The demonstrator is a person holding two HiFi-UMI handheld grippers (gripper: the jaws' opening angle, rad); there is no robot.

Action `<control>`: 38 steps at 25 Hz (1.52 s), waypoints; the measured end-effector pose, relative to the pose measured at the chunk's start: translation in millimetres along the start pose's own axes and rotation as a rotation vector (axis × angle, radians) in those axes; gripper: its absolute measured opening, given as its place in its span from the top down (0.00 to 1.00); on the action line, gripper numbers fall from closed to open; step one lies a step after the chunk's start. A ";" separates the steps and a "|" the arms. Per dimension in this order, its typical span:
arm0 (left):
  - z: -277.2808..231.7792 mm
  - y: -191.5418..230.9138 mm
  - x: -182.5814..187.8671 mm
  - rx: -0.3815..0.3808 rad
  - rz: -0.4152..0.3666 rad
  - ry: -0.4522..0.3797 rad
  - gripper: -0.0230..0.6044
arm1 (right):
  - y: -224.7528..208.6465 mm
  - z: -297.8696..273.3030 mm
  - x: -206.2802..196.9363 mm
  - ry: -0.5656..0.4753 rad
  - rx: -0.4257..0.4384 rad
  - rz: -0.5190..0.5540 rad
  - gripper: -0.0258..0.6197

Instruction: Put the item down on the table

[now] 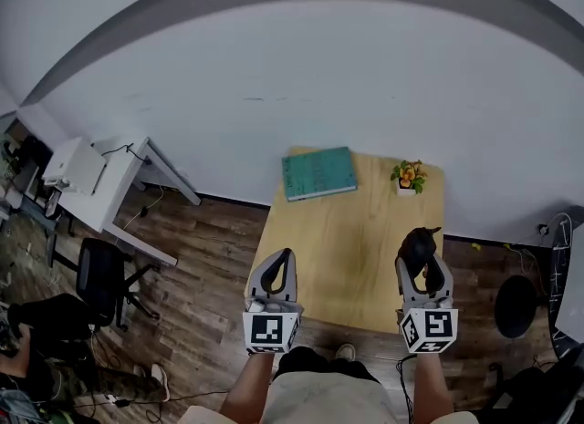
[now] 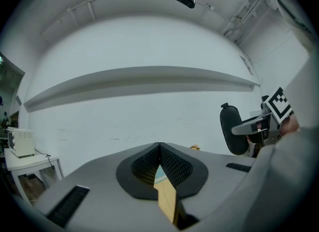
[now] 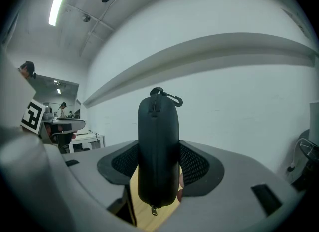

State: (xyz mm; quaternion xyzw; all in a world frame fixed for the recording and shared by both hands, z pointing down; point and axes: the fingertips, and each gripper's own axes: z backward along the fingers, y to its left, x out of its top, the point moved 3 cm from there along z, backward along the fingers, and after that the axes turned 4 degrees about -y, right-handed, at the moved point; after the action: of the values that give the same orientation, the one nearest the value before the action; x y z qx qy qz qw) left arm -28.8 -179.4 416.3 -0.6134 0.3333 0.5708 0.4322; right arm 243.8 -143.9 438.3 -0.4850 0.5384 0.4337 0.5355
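Observation:
A black zippered case (image 3: 158, 148) with a small clip on top stands upright between my right gripper's (image 3: 158, 168) pads, which press on both its sides. In the head view the case (image 1: 419, 247) is held above the right front part of the wooden table (image 1: 347, 249). My left gripper (image 1: 281, 263) hovers at the table's left front edge, its jaws (image 2: 160, 163) shut with nothing between them. From the left gripper view the case (image 2: 233, 129) shows at the right, in the other gripper.
A teal book (image 1: 318, 172) lies at the table's far left. A small potted plant (image 1: 408, 176) stands at the far right corner. A white wall rises behind the table. A white desk (image 1: 100, 185) and a black chair (image 1: 100, 276) stand to the left.

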 end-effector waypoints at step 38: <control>-52.5 124.0 -79.3 0.109 0.043 0.064 0.95 | 101.6 -185.0 -93.7 0.331 0.260 0.112 0.56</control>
State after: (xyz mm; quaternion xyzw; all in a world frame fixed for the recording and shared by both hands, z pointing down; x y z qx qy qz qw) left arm -129.0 -284.1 474.8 -0.5996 0.3906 0.5411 0.4417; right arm 110.6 -305.4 535.7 -0.4459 0.6964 0.3043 0.4729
